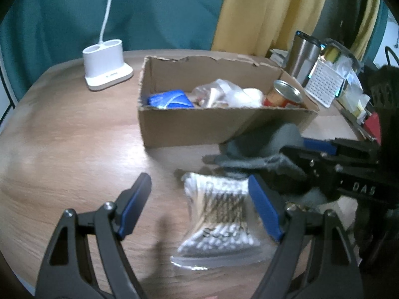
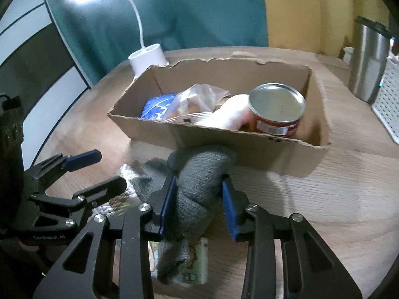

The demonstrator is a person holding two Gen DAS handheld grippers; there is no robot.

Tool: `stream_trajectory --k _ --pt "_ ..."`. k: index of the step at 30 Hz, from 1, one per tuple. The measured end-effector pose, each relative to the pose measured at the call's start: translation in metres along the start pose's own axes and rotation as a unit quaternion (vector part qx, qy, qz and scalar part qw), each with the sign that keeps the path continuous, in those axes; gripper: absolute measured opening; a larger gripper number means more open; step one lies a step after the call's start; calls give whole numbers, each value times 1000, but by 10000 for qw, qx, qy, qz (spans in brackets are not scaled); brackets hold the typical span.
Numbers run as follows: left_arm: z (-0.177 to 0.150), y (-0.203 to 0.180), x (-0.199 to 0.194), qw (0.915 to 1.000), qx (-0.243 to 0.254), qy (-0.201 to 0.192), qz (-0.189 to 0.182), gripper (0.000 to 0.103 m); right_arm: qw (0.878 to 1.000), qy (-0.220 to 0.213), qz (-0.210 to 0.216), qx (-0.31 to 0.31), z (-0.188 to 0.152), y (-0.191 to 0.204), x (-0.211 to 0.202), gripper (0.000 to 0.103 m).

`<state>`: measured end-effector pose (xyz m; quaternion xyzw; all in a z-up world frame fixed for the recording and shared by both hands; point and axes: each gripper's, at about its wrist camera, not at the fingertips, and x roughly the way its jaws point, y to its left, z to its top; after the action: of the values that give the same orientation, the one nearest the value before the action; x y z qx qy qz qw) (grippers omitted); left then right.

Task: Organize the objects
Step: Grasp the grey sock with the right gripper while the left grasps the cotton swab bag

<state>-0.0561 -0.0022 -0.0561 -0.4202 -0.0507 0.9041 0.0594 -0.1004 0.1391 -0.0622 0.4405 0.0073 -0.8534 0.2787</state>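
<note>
My right gripper (image 2: 199,184) is shut on a grey knitted sock (image 2: 199,172), which bulges up between the blue pads just in front of the cardboard box (image 2: 249,149). The sock's tail hangs over a small green-and-white packet (image 2: 197,261). My left gripper (image 1: 197,182) stands open over a clear bag of cotton swabs (image 1: 219,214) lying on the wooden table, with neither pad touching it. In the box (image 1: 199,127) are a blue packet (image 1: 169,98), a clear plastic bag (image 1: 214,92), a white item (image 1: 249,97) and a red can (image 2: 276,109).
A white lamp base (image 1: 106,64) with a cord stands to the left behind the box. A steel tumbler (image 1: 304,57), a white perforated basket (image 1: 324,84) and other clutter crowd the right. Teal and yellow curtains hang behind the round table.
</note>
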Motion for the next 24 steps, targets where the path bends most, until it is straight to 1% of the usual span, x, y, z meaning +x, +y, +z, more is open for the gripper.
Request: stream_trajectory --k 8,12,15,18,21,23,24 --pt "-12 -13 9 9995 171 251 22 81 9998 -127 -68 121 -7 -14 -14 38" --pt "-16 -17 17 9987 253 412 132 81 9996 -189 -94 176 -10 -20 -20 37" --pt "-19 -19 22 9981 332 449 262 81 9995 -235 -112 198 -11 -24 -26 37" --pt "-21 -18 23 9981 365 416 274 80 9993 -282 -130 230 -12 -26 -31 37" --pt "-21 -18 22 9982 385 368 275 66 9992 -310 -119 241 -11 -28 -34 37" --pt "-20 -17 21 9984 366 332 278 64 9991 -333 -132 244 -11 -29 -37 37" --pt "-19 -16 20 9986 334 298 284 60 9990 -337 -143 240 -11 -28 -37 37"
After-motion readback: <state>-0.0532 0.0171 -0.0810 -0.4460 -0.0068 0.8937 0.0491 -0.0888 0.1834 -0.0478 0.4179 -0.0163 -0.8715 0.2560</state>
